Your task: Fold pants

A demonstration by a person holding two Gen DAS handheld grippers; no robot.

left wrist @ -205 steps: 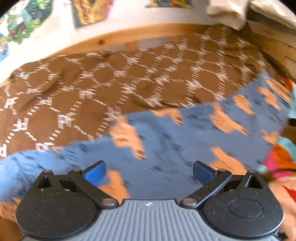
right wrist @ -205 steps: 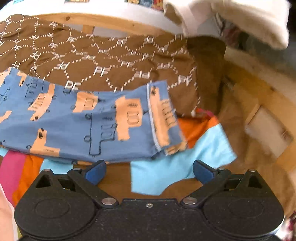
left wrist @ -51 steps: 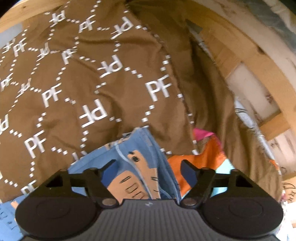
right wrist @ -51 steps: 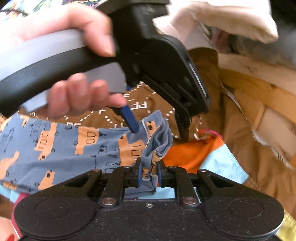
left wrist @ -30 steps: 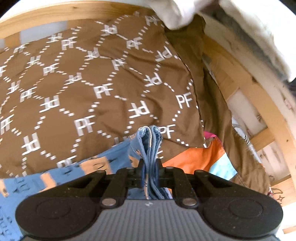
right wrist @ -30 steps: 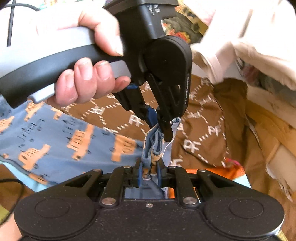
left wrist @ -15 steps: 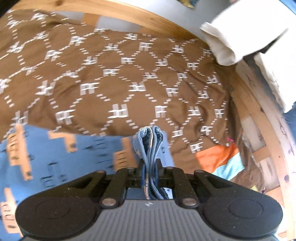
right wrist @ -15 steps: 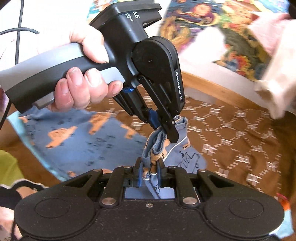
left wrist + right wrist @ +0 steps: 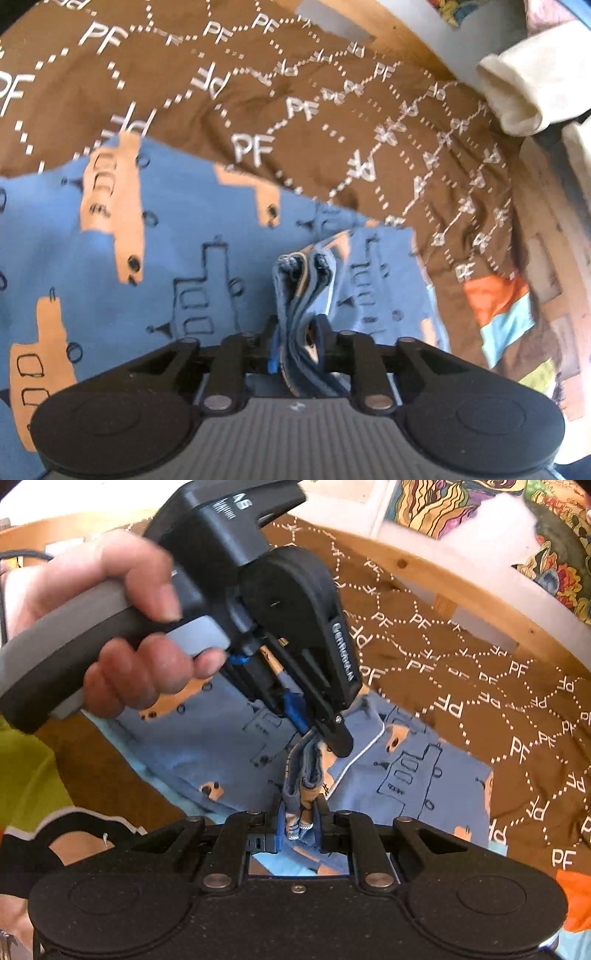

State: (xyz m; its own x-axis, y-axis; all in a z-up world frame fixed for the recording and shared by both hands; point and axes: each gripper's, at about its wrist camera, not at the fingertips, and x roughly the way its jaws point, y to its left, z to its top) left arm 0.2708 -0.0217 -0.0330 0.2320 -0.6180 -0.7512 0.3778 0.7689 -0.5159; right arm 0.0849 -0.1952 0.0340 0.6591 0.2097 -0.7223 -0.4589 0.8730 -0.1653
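Bunching blue truck-print pants (image 9: 177, 236), hem clenched in right gripper (image 9: 298, 823), left gripper (image 9: 300, 338) loosening.

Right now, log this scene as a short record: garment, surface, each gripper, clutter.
garment: blue pants with orange truck print, part spread flat, one end bunched and lifted
surface: brown bedspread with white PF pattern, inside a wooden frame
left gripper: fingers opening, bunched pants edge between them
right gripper: shut on a pants fold
left hand: wrapped round the left gripper's handle
clutter: orange and light-blue cloth at the bedspread's right; cream cloth at the top right
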